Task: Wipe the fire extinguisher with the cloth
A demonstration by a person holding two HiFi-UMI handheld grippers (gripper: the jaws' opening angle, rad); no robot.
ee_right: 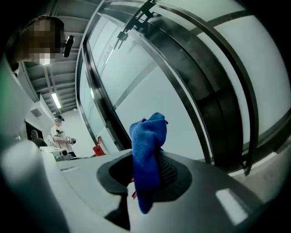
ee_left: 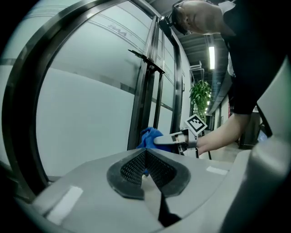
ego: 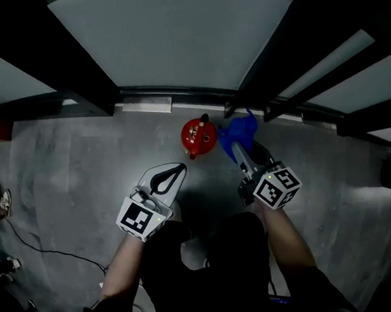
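1. The right gripper (ego: 238, 148) is clenched on the blue cloth (ego: 239, 132). One fold is pinched between its jaws. The rest bunches up past the tips, and a tail hangs down on the near side. Gripped this way, a loose wad sits ahead of the jaws, which I judge is meant as the wiping face.
2. The red fire extinguisher (ego: 198, 137) stands on the grey floor (ego: 81, 169) at the foot of the glass wall (ego: 171, 32). It is just left of the right jaws' tips and just beside the cloth. Whether cloth and extinguisher touch I cannot tell from above.
3. The left gripper (ego: 176, 170) has its jaws pressed together with nothing between them. The extinguisher lies ahead of its tips and a little to their right, apart from them. It seems held back as a free hand, possibly to steady the cylinder, but it does not touch it now.
4. Wiping looks about to start rather than under way.
5. Containers: the only vessel is the extinguisher itself. It is sealed, so its contents do not show. No bin, tray or bucket is in view near either pair of jaws.
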